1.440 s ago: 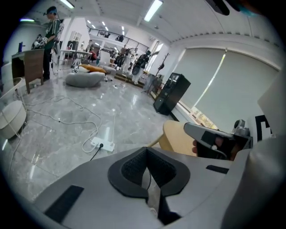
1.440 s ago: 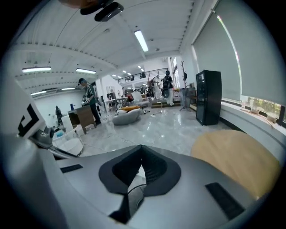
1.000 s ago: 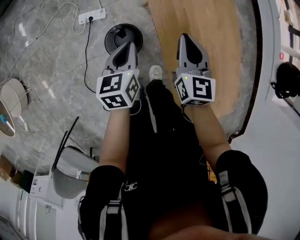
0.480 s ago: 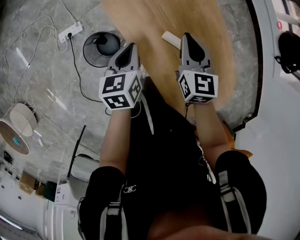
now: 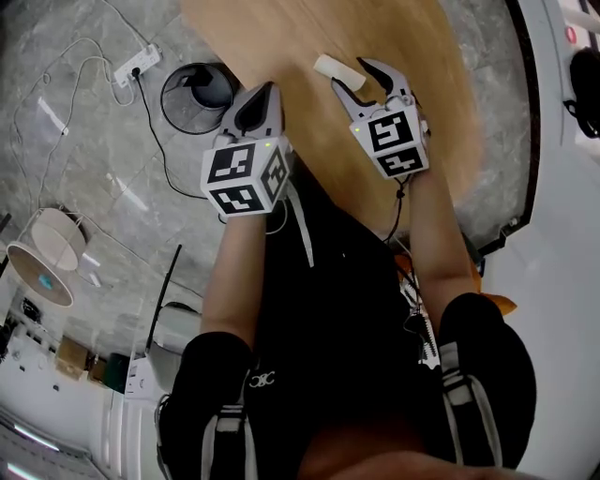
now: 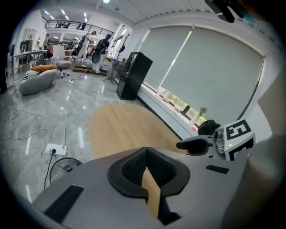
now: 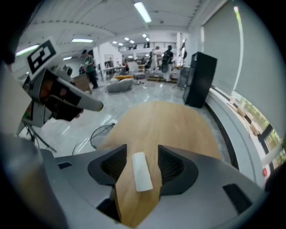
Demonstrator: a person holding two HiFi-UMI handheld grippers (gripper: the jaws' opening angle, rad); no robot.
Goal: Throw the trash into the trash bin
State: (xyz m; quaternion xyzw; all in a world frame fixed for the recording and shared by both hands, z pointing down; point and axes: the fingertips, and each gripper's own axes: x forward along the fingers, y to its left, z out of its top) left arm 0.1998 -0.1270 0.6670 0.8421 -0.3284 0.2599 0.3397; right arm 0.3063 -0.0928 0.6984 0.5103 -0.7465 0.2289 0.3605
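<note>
Over the wooden floor (image 5: pixel 281 28), the right gripper (image 5: pixel 351 74) has just been opening: its jaws stand wide, framing the white trash scrap (image 7: pixel 142 171) untouched. The left gripper (image 5: pixel 260 95) is closed, empty.

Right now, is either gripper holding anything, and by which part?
Nothing is held. Right gripper jaws have just opened; the white scrap lies on the wood surface, lined up between them, ungripped. Left gripper shut, empty.

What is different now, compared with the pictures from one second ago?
The right claw reached over the wooden table and its jaws have just been opening; the white paper piece lies between them, ungripped. The left claw stayed shut and empty.
</note>
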